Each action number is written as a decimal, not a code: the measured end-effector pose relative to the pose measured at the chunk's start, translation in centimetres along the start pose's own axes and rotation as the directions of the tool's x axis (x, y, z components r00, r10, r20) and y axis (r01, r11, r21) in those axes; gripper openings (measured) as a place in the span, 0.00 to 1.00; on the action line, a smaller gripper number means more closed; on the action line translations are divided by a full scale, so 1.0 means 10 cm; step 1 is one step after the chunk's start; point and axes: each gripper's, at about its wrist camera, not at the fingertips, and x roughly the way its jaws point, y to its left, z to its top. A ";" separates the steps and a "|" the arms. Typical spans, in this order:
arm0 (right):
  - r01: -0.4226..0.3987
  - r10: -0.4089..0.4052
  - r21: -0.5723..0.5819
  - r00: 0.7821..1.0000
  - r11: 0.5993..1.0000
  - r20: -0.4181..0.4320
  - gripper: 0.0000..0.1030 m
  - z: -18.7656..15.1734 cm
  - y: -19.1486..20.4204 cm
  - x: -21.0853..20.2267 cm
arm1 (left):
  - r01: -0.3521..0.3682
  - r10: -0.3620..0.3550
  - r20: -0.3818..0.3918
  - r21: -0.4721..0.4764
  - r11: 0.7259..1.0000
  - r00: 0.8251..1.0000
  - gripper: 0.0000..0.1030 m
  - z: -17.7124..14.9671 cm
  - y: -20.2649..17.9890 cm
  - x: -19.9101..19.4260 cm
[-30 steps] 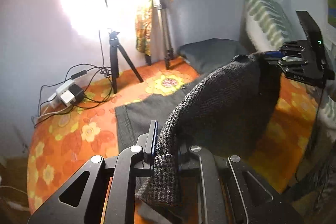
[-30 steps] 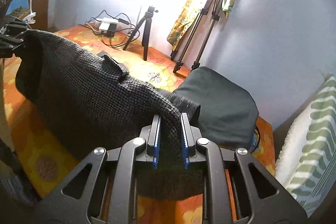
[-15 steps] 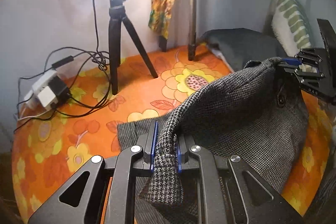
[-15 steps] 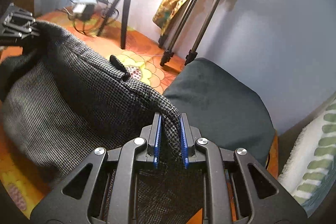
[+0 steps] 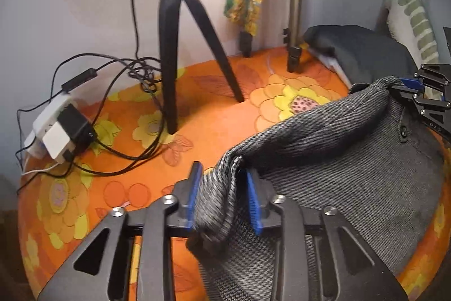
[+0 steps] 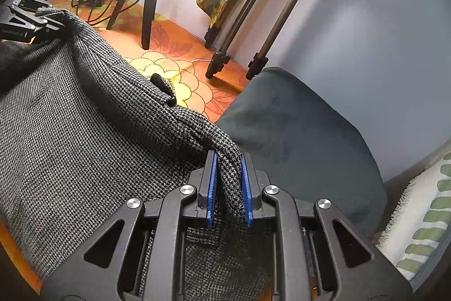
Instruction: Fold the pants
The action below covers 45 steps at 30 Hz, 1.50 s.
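Button (image 5: 403,131) on pants (image 5: 352,174), left wrist view only.

Tripod (image 5: 180,47) + cables (image 5: 124,92) ahead-left

We see the pants (image 5: 352,174) blurred w/ motion btwn the left gripper (image 5: 222,196) pads. Lamp glare at top washes out the wall behind the black tripod (image 5: 180,27). Striped pillow (image 6: 422,222) is cut off by the frame edge.
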 end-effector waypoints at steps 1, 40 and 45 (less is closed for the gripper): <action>0.002 -0.002 0.002 1.000 1.000 -0.004 0.16 0.00 0.01 0.02 | -0.018 0.018 -0.003 -0.007 1.000 1.000 0.45 -0.01 0.03 -0.01; -0.085 0.122 0.688 0.992 0.721 -0.005 0.67 -1.66 -0.26 -1.37 | 0.051 -0.060 -0.017 -0.323 0.945 0.998 0.50 -1.34 0.09 -1.29; -0.077 0.142 0.691 0.989 0.719 -0.038 0.67 -1.72 -0.07 -1.20 | 0.015 -0.030 -0.036 -0.361 0.933 0.999 0.50 -1.43 0.14 -1.25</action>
